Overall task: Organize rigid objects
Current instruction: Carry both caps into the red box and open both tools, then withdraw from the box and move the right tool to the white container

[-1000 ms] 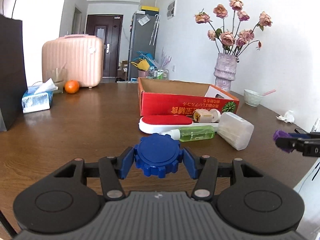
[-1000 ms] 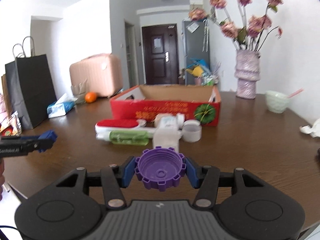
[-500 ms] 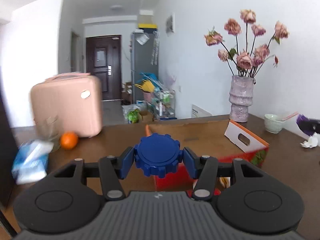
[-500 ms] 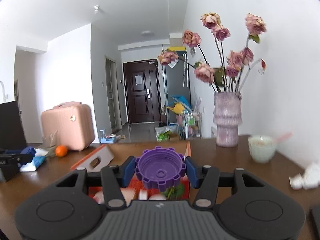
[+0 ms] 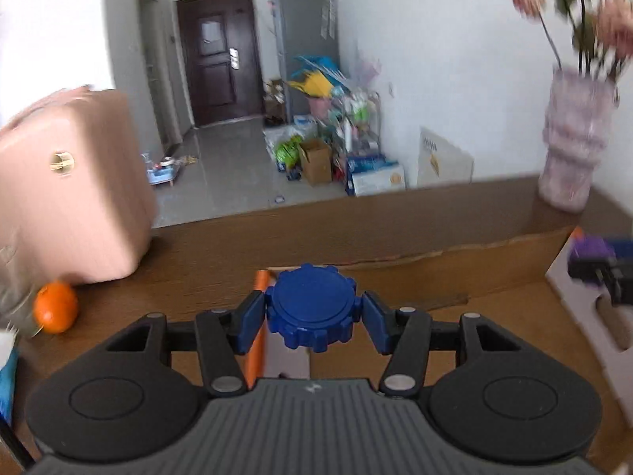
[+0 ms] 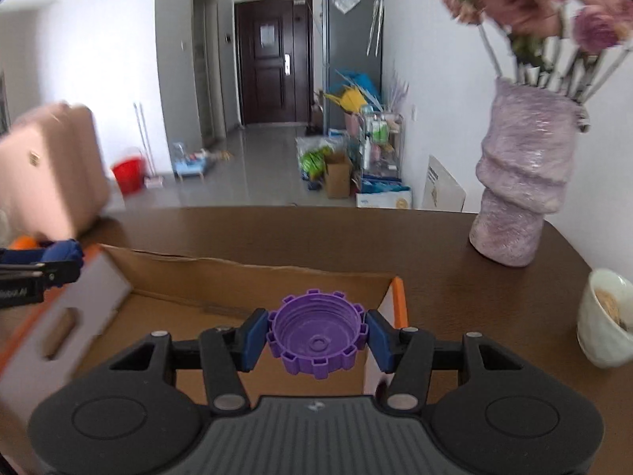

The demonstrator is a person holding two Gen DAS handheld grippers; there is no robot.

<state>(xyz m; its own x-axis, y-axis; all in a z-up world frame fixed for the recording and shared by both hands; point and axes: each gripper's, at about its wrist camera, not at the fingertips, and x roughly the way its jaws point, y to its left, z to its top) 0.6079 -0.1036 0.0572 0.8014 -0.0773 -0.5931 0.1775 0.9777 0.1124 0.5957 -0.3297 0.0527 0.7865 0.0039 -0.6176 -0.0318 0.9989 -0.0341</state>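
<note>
Blue cap (image 5: 311, 310) clamped in left gripper (image 5: 312, 312), purple cap (image 6: 316, 334) clamped hollow-side-up in right gripper (image 6: 316, 336). Open cardboard box (image 6: 221, 277) below and ahead of both. Vase (image 6: 522, 182) far right, suitcase (image 5: 67, 190) left.

blurred suitcase (image 5: 71, 190), flowers (image 6: 530, 4) cropped

A blue ridged cap (image 5: 311, 310) and a purple one (image 6: 316, 334) sit between blue-padded black jaws above a brown cardboard box (image 6: 221, 301) edged in orange, on a dark wood-grain counter (image 6: 455, 261) with a mottled lilac vase (image 6: 522, 182), pink suitcase (image 5: 67, 186) and orange fruit (image 5: 55, 306).
</note>
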